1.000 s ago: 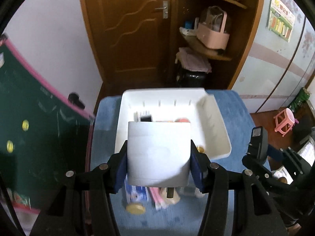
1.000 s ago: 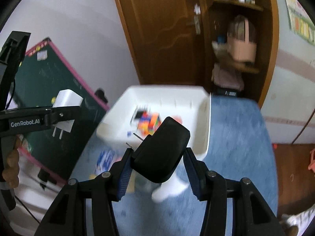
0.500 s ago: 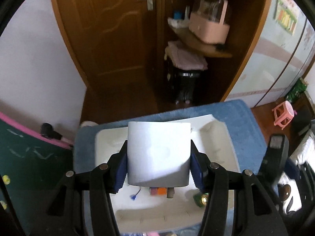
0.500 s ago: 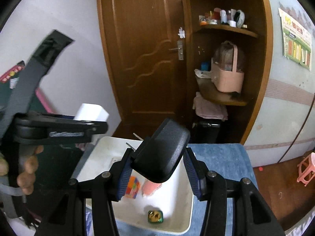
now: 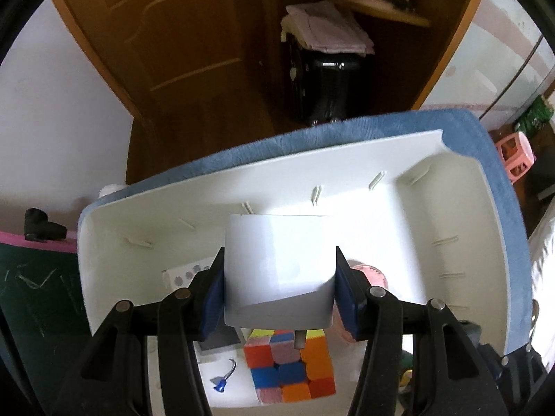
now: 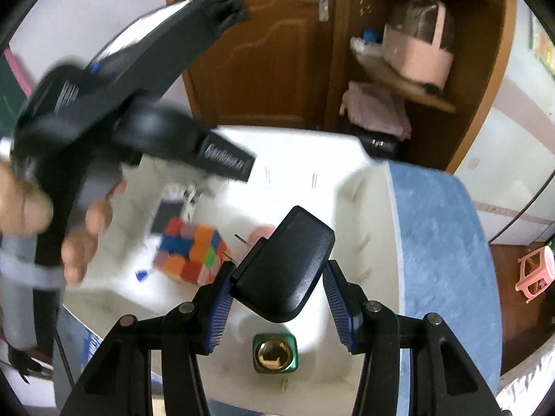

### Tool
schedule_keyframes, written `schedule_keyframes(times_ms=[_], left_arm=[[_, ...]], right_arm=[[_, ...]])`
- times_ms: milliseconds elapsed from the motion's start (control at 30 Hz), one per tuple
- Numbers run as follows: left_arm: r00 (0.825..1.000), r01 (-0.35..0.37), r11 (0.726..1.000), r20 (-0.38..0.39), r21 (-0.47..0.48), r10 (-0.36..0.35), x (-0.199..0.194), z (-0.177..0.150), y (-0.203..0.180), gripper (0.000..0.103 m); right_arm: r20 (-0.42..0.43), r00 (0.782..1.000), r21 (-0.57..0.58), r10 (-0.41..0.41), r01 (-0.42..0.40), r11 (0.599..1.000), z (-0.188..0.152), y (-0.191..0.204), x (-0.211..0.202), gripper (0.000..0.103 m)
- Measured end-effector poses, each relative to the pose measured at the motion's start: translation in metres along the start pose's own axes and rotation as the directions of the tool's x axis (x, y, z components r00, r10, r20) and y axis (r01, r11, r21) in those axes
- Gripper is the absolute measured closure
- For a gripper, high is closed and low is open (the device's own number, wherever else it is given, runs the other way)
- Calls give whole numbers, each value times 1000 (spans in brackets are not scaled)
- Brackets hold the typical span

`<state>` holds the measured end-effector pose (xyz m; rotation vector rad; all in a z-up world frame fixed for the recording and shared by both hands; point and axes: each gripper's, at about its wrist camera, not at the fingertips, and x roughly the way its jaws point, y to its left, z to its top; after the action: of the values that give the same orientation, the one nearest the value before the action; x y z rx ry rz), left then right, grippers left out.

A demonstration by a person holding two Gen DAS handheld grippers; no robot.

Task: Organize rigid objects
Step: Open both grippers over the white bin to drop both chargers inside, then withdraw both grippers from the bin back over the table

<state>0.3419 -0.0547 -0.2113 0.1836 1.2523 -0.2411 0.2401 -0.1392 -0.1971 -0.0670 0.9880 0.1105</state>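
My left gripper (image 5: 279, 293) is shut on a white plug adapter (image 5: 277, 270) and holds it over the white bin (image 5: 451, 187), above a colourful puzzle cube (image 5: 289, 371). My right gripper (image 6: 275, 284) is shut on a black plug adapter (image 6: 286, 265) and holds it over the same bin's (image 6: 367, 208) near side. The cube (image 6: 192, 254) and a green-and-gold bottle (image 6: 274, 353) lie in the bin. The left gripper's body (image 6: 114, 111) shows blurred at left in the right wrist view.
The bin stands on a blue cloth-covered table (image 6: 440, 242). It also holds a pink object (image 5: 371, 277), a white strip (image 5: 187, 272), a dark flat item (image 5: 218, 339). A wooden door (image 6: 263, 45), corner shelves (image 6: 409, 93) and a pink stool (image 6: 536, 274) lie beyond.
Both grippers have moved forward and down over the bin with their adapters. The left gripper now sits low over the cube; the right views the bin's inside from closer.
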Motion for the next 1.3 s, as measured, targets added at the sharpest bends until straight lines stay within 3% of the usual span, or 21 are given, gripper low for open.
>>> schedule_keyframes(times_ms=[267,333,400,467,867,1300], left_arm=[[997,5,1000,-80,-22,-7,14,-1,0,44],[996,20,999,-82,-30,-23,11,-2,-1,41],[999,21,999,-42,-31,-22,-2,-4,-1,24],[1000,23,999,-4,-24,-23,-17,-5,-2,17],[991,46,999,127,-14,-44,-115,-24,-11,17],[971,65,995,234,-76,-46,-199,-72,-23,17]], right_arm=[[-80,997,4,-16,17,1000,-12,4,23,50],[-85,996,14,-1,2,1000,-15,3,22,44],[-72,997,26,13,-11,1000,-17,1,17,36],[-54,998,30,21,-19,999,-18,0,10,34],[38,996,44,79,-80,996,-27,-1,-50,34],[138,983,11,119,-121,993,-41,-17,-124,34]])
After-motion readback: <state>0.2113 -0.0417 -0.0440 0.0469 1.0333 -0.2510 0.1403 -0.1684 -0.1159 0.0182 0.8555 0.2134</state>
